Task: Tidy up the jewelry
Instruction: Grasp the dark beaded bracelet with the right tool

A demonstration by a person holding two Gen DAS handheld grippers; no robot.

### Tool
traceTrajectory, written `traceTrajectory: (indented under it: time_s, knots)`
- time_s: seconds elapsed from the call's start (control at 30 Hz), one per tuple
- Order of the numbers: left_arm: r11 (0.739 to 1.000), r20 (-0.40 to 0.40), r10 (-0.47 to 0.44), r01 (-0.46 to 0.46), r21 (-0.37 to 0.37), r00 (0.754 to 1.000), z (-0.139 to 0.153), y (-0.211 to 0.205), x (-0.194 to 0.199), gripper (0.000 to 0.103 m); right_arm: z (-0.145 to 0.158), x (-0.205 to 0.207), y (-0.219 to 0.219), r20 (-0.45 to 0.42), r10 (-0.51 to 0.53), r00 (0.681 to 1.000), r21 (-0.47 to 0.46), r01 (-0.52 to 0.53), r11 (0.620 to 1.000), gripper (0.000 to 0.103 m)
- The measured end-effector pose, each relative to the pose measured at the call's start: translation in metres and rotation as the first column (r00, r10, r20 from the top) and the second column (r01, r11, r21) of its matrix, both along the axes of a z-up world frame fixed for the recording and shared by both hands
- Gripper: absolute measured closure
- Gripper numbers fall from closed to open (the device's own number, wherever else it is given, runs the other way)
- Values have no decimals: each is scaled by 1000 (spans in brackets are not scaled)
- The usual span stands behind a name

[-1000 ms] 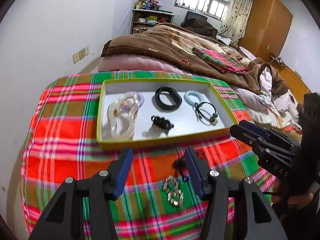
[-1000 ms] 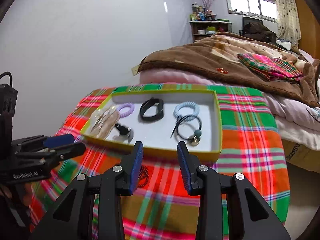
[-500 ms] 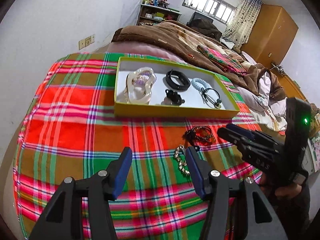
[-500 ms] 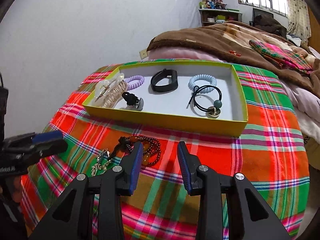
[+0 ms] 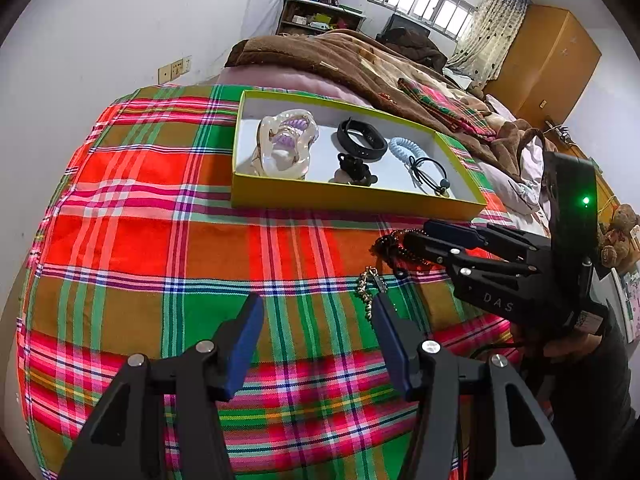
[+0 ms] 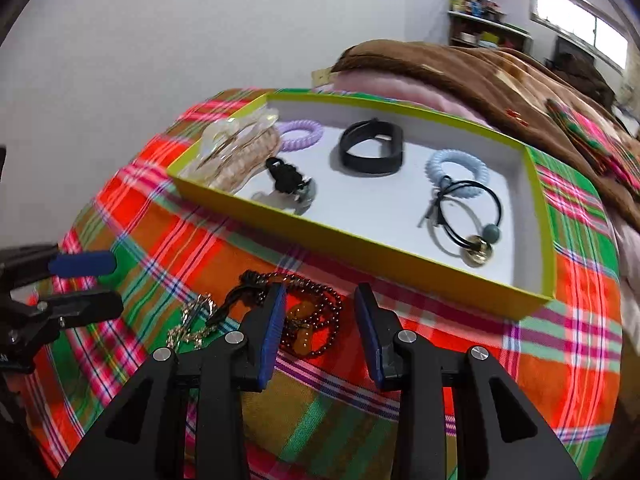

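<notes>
Since half a second ago both tools have been brought lower and closer to the loose pieces on the plaid cloth (image 5: 152, 240). In the right wrist view the yellow box (image 6: 360, 246) is seen bigger and more tilted than before, and the dark bead bracelet (image 6: 320, 312), which was ahead of the fingers then, is now partly hidden behind the left blue pad. In the left wrist view the gold chain (image 5: 370, 286) has come up close to the right pad, and more bare cloth is seen on the left.

The right gripper (image 6: 320, 300) is held wide apart with nothing between its blue pads. The bead bracelet is found on the cloth right at its tips, with an orange charm inside the ring of beads. Whether the bracelet is touched by the pad cannot be told. The gold chain (image 6: 192, 326) is seen just to the left of the bracelet.

The left gripper (image 5: 318, 310) is also spread wide and nothing is held in it. The gold chain is just beside its right pad, and plain cloth is between the two pads.

Inside the box a clear hair claw (image 5: 284, 148), a purple coil tie (image 6: 300, 134), a black band (image 6: 372, 152), a small black clip (image 6: 286, 174), a blue coil tie (image 6: 456, 170) and a black hair tie with a bead (image 6: 472, 216) are laid.
</notes>
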State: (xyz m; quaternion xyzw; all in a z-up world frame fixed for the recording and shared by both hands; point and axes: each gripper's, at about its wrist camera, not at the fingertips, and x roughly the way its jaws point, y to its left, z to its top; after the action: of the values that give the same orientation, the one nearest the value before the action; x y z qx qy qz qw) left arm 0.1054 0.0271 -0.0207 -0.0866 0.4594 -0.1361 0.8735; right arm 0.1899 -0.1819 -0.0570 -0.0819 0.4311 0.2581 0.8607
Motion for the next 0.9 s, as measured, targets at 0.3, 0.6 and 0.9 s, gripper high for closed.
traceTrajectory:
  time_s: [0.3, 0.6, 0.9]
  knots:
    - [1000, -9, -13, 13, 5, 1000, -1, -5, 0, 45, -3, 8, 11, 13, 72, 997, -45, -72, 996, 60]
    - [1000, -15, -5, 5, 20, 1000, 0, -7, -2, 45, -3, 8, 18, 20, 76, 997, -78, -74, 994, 55]
    - [1000, -25, -8, 8, 21, 1000, 0, -11, -4, 45, -3, -2, 17, 39, 82, 996, -52, -80, 995, 92]
